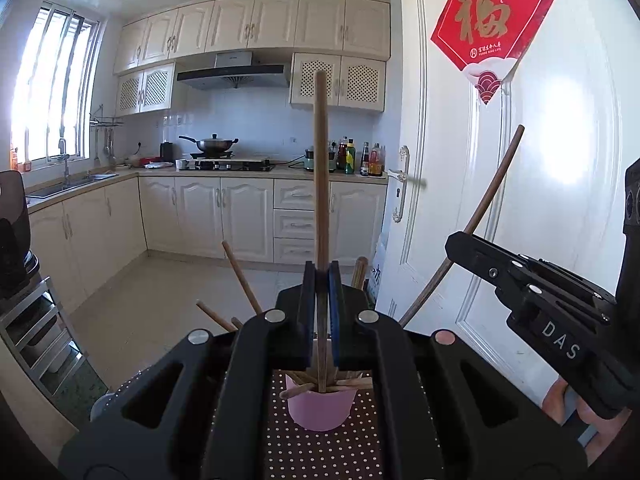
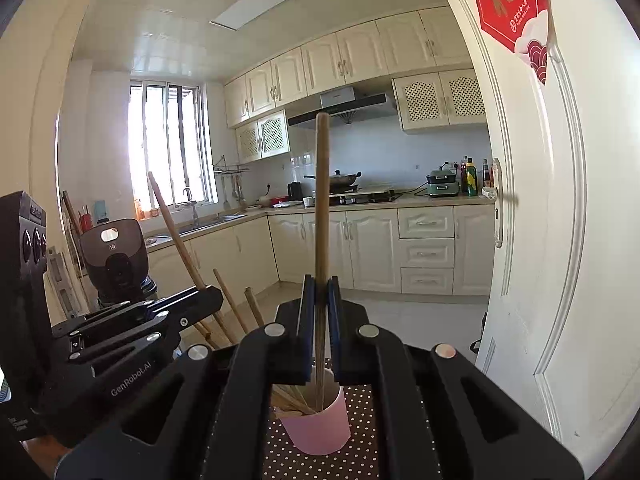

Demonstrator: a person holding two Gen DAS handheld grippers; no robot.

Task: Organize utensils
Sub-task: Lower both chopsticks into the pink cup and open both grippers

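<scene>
In the left wrist view my left gripper is shut on a wooden chopstick that stands upright, its lower end inside a pink cup. Several more chopsticks lean out of that cup. At the right, my right gripper pinches a second, tilted chopstick. In the right wrist view the right gripper is shut on its chopstick, whose lower end dips into the pink cup. The left gripper shows at the left, gripping its chopstick.
The cup stands on a brown polka-dot cloth. A white door with a red paper sign is close on the right. A metal rack and a black appliance are at the left. Kitchen counters lie beyond.
</scene>
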